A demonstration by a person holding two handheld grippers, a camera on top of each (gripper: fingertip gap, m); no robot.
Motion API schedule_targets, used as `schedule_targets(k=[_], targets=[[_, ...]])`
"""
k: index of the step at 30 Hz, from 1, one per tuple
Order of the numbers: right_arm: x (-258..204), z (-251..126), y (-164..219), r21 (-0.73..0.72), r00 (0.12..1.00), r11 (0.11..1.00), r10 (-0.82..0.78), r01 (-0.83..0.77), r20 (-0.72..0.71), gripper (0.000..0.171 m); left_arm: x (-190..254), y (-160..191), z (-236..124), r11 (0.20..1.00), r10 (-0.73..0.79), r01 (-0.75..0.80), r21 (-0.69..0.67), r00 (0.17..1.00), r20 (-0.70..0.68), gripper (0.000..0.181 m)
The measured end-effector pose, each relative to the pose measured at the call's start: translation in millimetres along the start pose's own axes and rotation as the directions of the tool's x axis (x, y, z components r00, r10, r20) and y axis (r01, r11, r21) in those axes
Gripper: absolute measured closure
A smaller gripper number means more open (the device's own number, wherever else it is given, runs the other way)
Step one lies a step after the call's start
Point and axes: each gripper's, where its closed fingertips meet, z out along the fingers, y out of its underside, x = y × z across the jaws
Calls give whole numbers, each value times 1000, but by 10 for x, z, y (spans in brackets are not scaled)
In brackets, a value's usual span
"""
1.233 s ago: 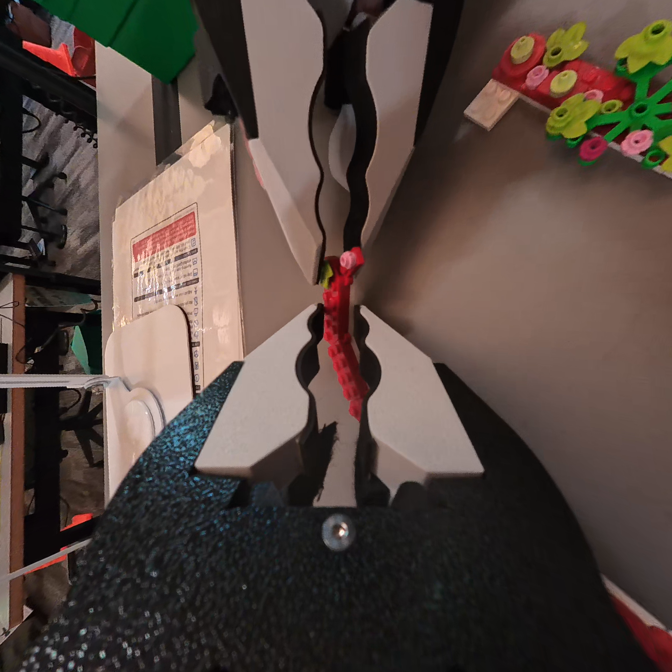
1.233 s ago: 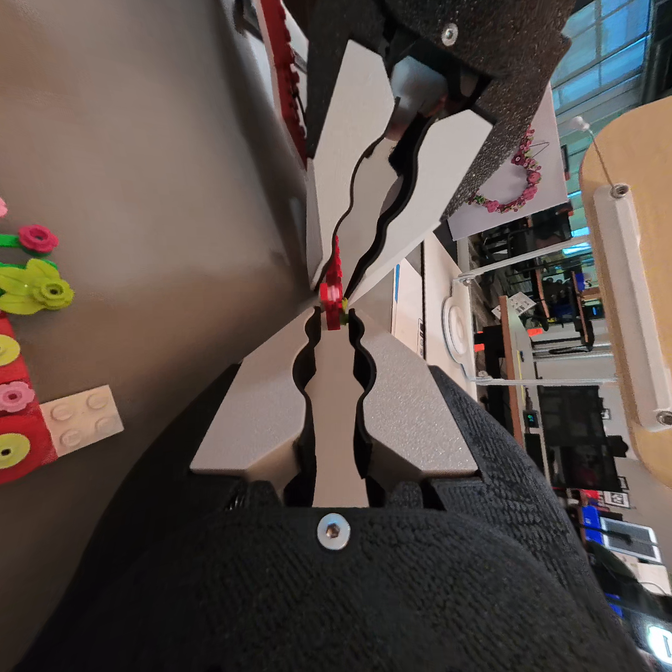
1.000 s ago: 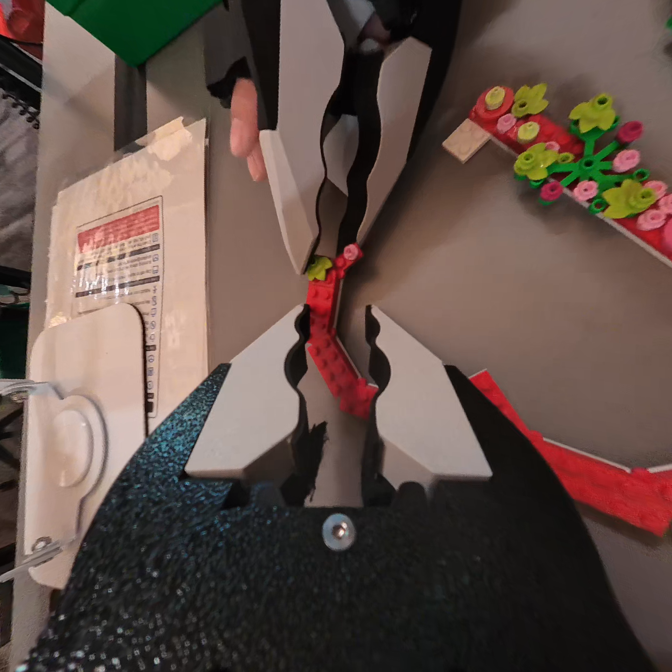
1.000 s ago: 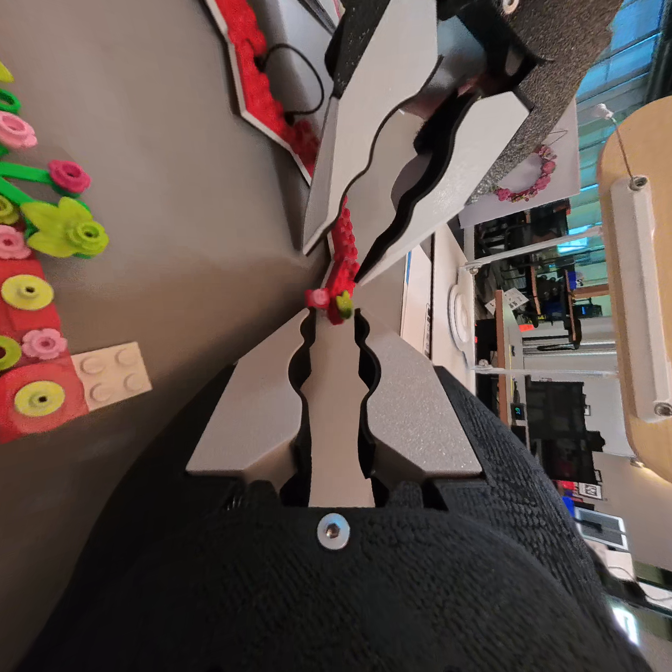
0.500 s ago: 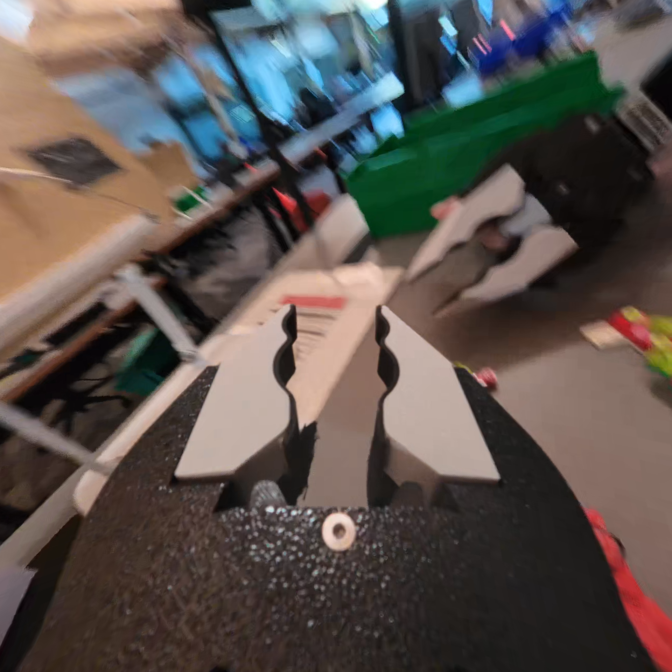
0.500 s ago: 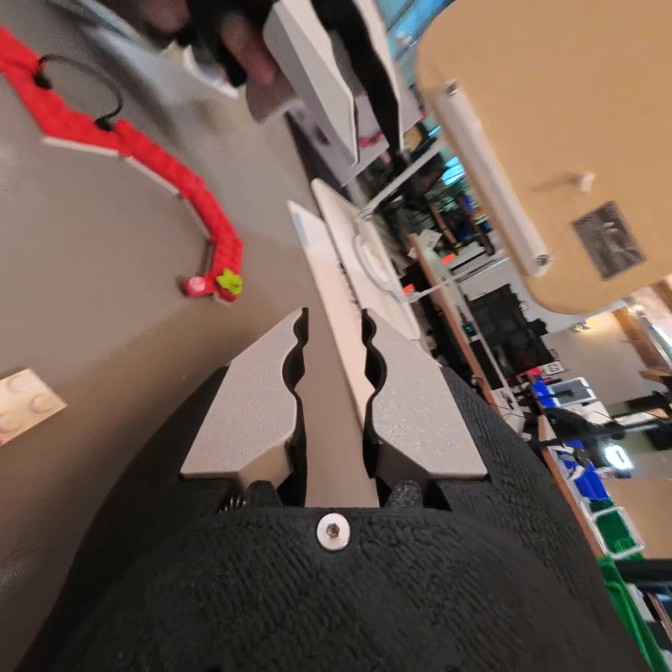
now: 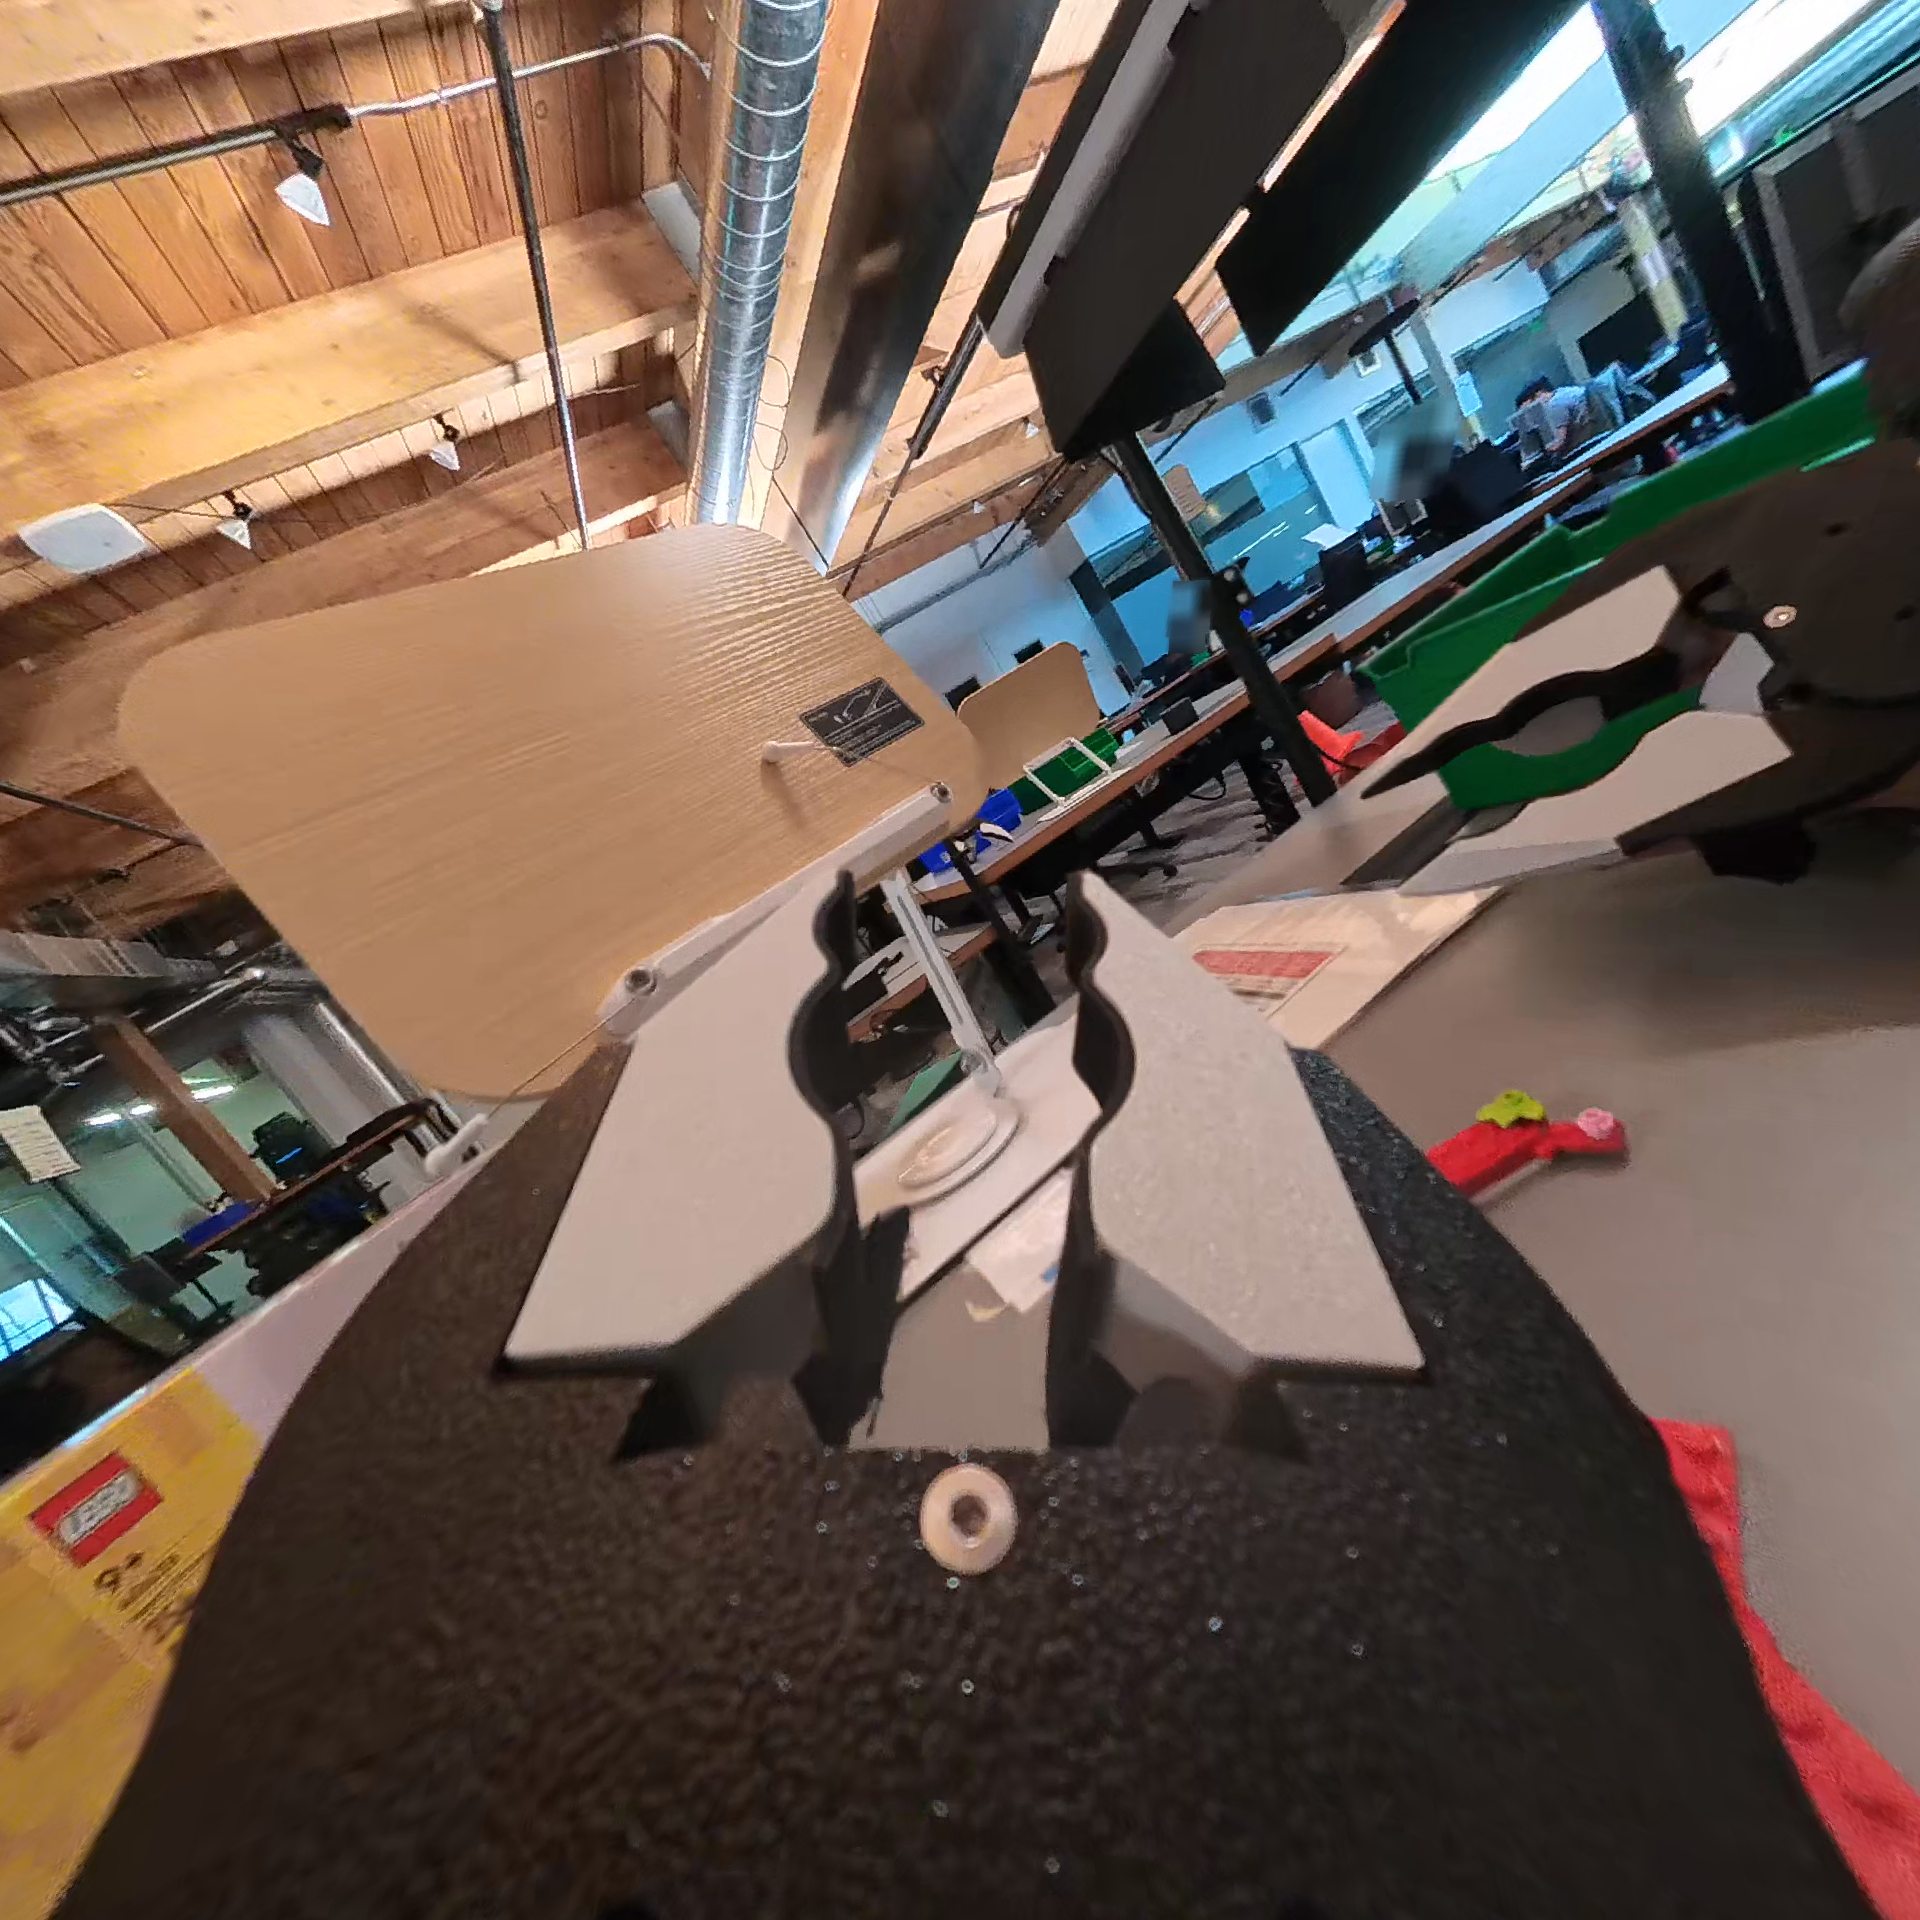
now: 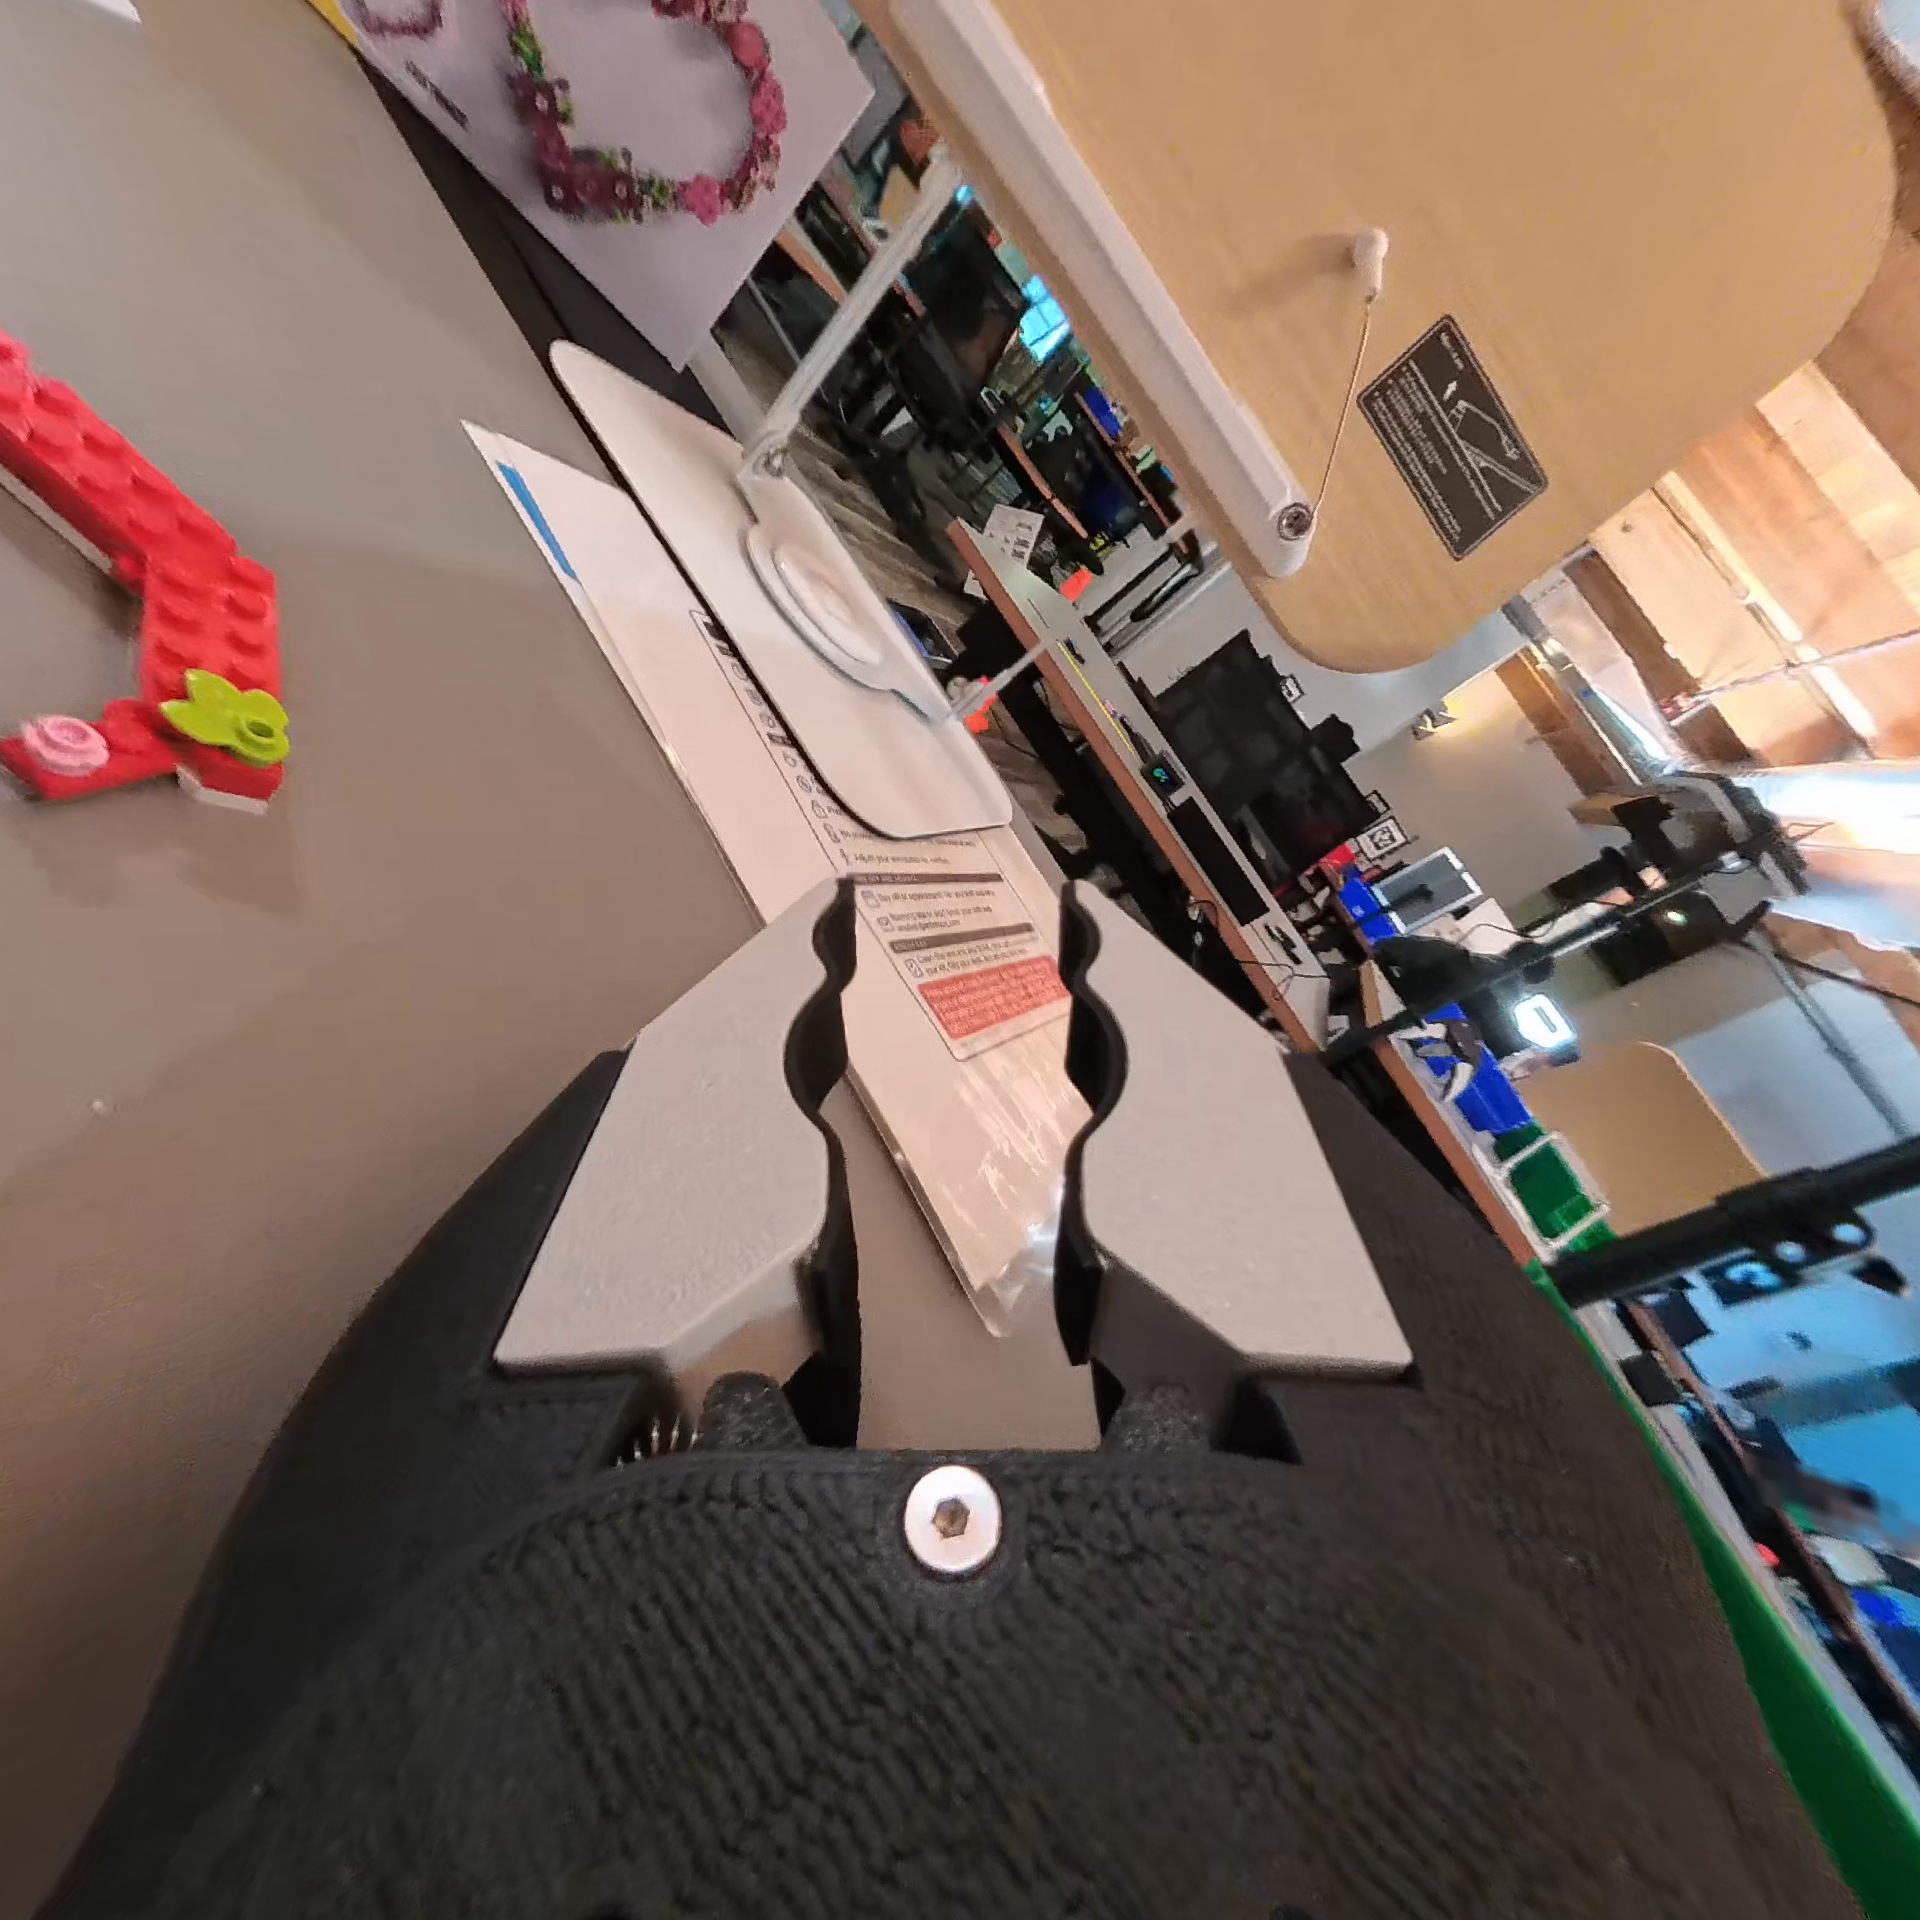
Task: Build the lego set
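Both tools lifted clear of the grey table (image 8: 343,987) and tilted up toward the room. Left gripper (image 7: 961,935) released, jaws standing apart with nothing between them, only the lamp base and a printed sheet visible through the gap. Right gripper (image 8: 956,925) likewise released and empty, jaws apart over a laminated sheet (image 8: 966,997) at the table edge. Same right gripper seen farther off in the left wrist view, up at the right, jaws parted and bare there too. Lying flat on the table, untouched: a red brick chain (image 8: 156,582), angled in segments, ending in a small tip that carries a lime leaf piece (image 8: 223,717) and a pink flower stud (image 8: 68,743). Same tip visible low at the right of the left wrist view (image 7: 1517,1138), well apart from both grippers. Yellow set box (image 7: 94,1558) at the near left corner; a picture of the finished flower wreath (image 8: 613,135) propped at the far side. Judged as a pause between steps: one decorated segment set down, no new piece in hand. Next move likely calls for bringing both tools back down toward the table, finding the next flower or leaf piece, pinching it squarely, and steadying the red chain with the other tool before pressing on. No loose spare pieces in view here, so some searching likely needed first.
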Motion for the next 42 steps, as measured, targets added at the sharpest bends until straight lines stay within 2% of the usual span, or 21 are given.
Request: schedule_targets(k=[4, 8, 15, 29, 33, 35, 42], targets=[[24, 35, 96, -61, 999, 997, -38, 36, -31, 130, 81, -11, -149, 998, 51, -51, -19, 999, -7, 144], [149, 79, 309, -167, 996, 986, 15, -29, -84, 115, 138, 1, -194, 998, 45, -46, -33, 999, -15, 143], [204, 105, 486, -271, 993, 963, -24, -9, -117, 115, 57, -21, -302, 999, -42, 42, -27, 999, 9, 144], [187, 111, 550, -316, 991, 948, -66, 27, -114, 119, 150, -63, -266, 997, -73, 73, 6, 996, -43, 145], [266, 116, 590, -335, 985, 942, -80, 24, -155, 116, 192, -115, -244, 999, -33, 35, 35, 998, -52, 147], [271, 116, 596, -343, 983, 939, -93, 34, -159, 116, 143, -162, -251, 998, -2, 3, 63, 1000, -14, 155], [241, 123, 583, -341, 984, 939, -104, 49, -144, 120, 193, -202, -220, 996, -3, 6, 86, 999, -36, 155]])
